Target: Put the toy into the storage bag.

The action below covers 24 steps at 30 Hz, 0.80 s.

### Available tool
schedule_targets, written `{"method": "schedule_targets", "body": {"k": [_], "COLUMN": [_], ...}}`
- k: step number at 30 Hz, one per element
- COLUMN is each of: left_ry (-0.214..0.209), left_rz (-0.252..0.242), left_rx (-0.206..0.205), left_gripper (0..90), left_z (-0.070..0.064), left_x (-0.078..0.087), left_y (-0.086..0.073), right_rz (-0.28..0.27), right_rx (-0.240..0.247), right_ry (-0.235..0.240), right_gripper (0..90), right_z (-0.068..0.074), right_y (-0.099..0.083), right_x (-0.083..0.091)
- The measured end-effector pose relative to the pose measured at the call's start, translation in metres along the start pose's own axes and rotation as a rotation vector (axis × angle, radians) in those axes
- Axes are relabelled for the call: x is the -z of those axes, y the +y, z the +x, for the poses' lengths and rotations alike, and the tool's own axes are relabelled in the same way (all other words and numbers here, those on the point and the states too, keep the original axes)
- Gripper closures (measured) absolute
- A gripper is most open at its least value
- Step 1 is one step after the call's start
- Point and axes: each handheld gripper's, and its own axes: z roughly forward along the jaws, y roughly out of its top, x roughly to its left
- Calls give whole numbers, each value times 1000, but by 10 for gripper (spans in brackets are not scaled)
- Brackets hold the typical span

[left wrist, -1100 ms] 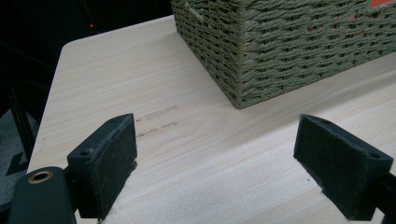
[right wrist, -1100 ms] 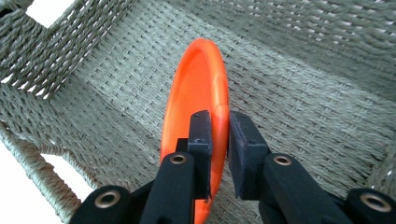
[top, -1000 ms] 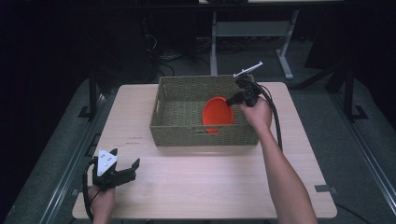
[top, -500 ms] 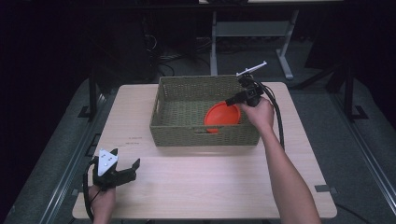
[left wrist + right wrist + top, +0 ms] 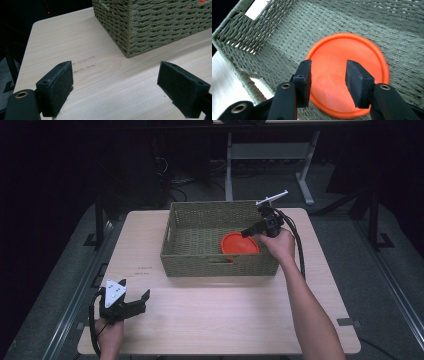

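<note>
Right gripper [image 5: 327, 82]: held over the right end of the woven basket [image 5: 192, 222], jaws parted with nothing between them; the orange disc shows through the gap.
Orange disc [image 5: 348, 72]: lies flat on the basket floor, toward the right, near the front wall.
Key relation: the disc sits directly ahead of and below the right gripper's jaws, so any move on it looks like a straight reach down; being round, it offers no long axis, only a raised rim.
Nearer hand: the right, by far.
Left gripper [image 5: 122, 87]: jaws spread wide and empty, low over the table [image 5: 225, 315] at its front left corner, well apart from the basket.
Hard to tell: whether the right pads touch the disc or hang just above it; the disc's near edge is cut off behind the jaws.
</note>
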Motion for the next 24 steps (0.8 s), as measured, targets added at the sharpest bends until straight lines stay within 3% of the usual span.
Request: {"method": "schedule_targets", "body": {"k": [5,11,14,24], "left_ry": [-4,-1,-1,-3], "left_rz": [0,2,0,2], "left_rx": [-7,-4,-8,-9], "left_gripper": [128,128,128,128], "left_z": [-2,0,-2,-1], "left_x": [0,0,0,0], "left_y": [0,0,0,0], "right_rz": [17,-8,7,6], "right_rx": [-7,3,-7,13], "right_ry": [17,45,76,80], "right_gripper": [509,479,444,389], "right_z": [-1,5,4,9], "right_y": [-3,-2,-3,-8], "right_x": [1,13,16,31]}}
